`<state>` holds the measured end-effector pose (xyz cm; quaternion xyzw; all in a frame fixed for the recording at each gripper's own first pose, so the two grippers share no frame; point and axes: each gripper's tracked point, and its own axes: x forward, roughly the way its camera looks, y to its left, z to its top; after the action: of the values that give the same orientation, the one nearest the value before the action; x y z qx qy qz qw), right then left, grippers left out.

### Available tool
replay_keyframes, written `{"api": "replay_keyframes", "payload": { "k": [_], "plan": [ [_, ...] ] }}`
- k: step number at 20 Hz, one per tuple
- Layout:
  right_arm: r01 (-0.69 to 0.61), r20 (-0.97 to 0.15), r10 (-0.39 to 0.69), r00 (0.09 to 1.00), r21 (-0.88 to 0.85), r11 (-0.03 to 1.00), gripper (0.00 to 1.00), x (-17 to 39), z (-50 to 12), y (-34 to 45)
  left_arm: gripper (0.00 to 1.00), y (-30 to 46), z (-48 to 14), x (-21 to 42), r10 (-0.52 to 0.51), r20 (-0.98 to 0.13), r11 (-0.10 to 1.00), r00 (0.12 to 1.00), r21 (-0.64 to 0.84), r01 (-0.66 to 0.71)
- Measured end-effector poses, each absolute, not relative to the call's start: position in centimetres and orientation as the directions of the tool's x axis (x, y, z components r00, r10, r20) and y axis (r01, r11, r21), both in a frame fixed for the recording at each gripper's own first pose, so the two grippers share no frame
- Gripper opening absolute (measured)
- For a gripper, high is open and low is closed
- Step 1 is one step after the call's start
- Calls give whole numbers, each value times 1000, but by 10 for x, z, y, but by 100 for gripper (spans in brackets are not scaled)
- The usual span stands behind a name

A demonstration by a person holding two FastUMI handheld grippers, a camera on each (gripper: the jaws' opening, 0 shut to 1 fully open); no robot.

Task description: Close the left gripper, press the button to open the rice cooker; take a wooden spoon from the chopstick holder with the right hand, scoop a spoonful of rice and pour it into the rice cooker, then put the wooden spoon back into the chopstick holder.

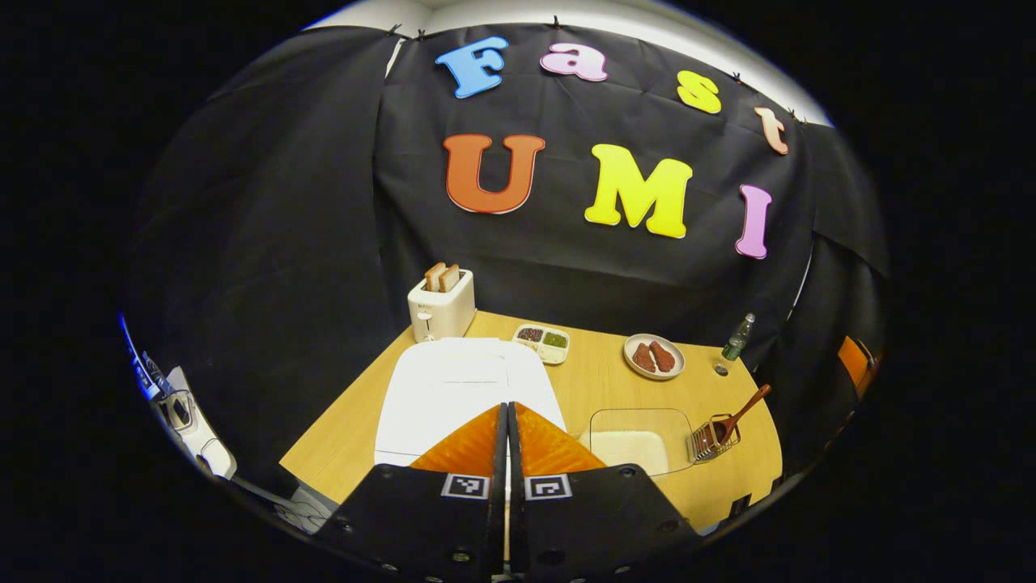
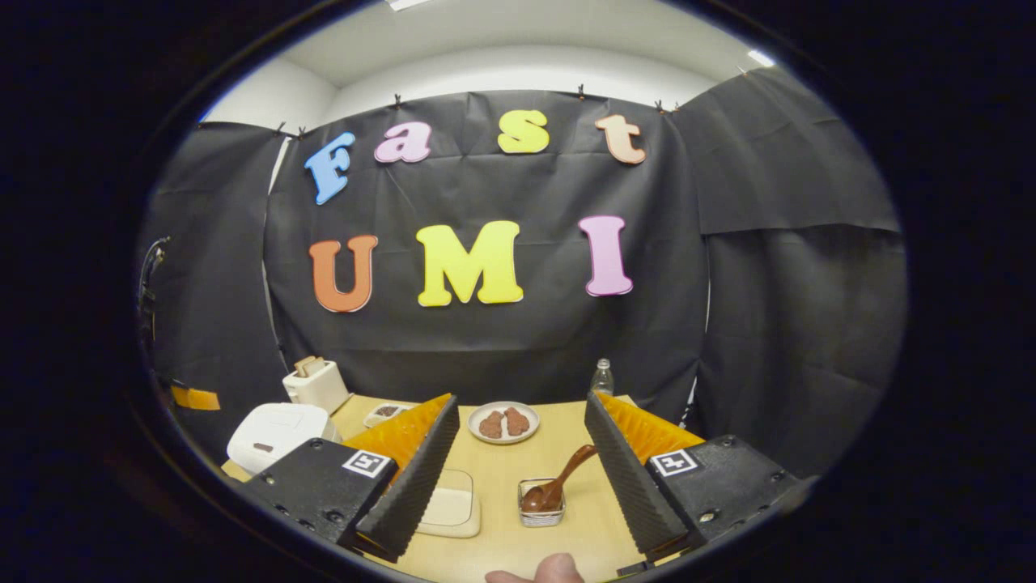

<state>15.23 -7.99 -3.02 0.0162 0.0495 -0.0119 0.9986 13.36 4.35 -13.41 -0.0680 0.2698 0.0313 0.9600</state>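
Observation:
The white rice cooker (image 1: 465,389) sits with its lid down on the wooden table, right under my left gripper (image 1: 507,413), whose fingers are pressed together with nothing between them. To its right a clear container of rice (image 1: 635,441) lies beside a wire chopstick holder (image 1: 712,439) with a wooden spoon (image 1: 745,409) leaning out of it. In the right gripper view the rice cooker (image 2: 275,433) is at the left, the rice container (image 2: 453,506) and the holder (image 2: 541,502) with the spoon (image 2: 562,482) lie ahead. My right gripper (image 2: 518,441) stands open above them, holding nothing.
A white toaster (image 1: 441,308) with bread stands at the back left of the table (image 1: 599,380). A divided dish (image 1: 542,342), a plate with brown pieces (image 1: 654,356) and a small bottle (image 1: 735,342) line the back. A fingertip (image 2: 550,571) shows at the bottom edge.

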Motion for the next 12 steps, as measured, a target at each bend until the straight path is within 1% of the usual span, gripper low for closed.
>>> {"api": "replay_keyframes", "payload": {
  "k": [1, 2, 5, 8, 12],
  "plan": [
    [32, -107, -28, 994, 33, 999, 100, 154, -34, -82, 2, 45, -144, 136, 5, -538, 988, 843, -125, -86],
    [38, -115, -34, 993, 37, 999, 100, 156, -37, -86, 0, 46, -150, 140, 0, -555, 988, 832, -131, -87],
    [57, -134, -52, 990, 38, 998, 99, 159, -48, -94, 0, 61, -182, 150, 24, -628, 986, 778, -111, -121],
    [78, -163, -72, 984, 30, 997, 100, 160, -57, -102, 0, 64, -209, 160, -6, -676, 973, 737, -173, -151],
    [98, -181, -95, 979, 9, 995, 99, 160, -65, -111, 0, 71, -228, 171, -28, -699, 959, 714, -219, -178]
  ]
}}
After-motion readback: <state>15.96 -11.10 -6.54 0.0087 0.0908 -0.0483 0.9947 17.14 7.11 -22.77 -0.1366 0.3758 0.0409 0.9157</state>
